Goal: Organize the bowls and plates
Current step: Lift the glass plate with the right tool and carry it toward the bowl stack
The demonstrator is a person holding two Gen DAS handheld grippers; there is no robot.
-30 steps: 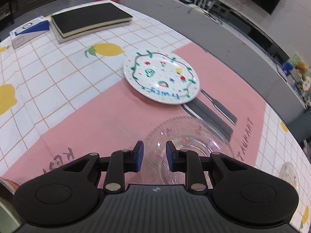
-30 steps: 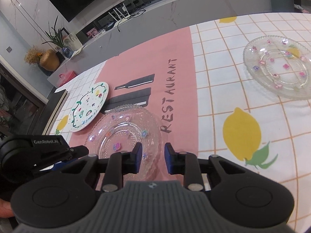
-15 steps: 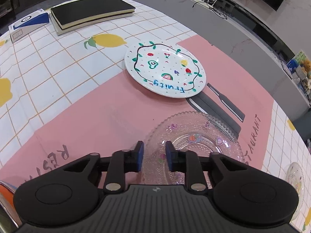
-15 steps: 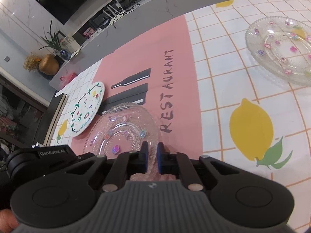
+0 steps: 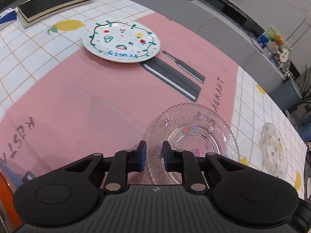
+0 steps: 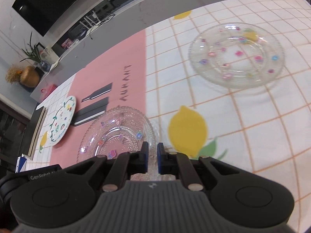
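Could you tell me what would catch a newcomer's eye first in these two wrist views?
Probably the white plate painted with fruit and the word "Fruity", at the far edge of the pink mat. Next, the beaded glass plate right in front of both tongs, its rim between the pads of the left tongs and the right tongs. A second glass plate sits apart on the lemon-print tablecloth.
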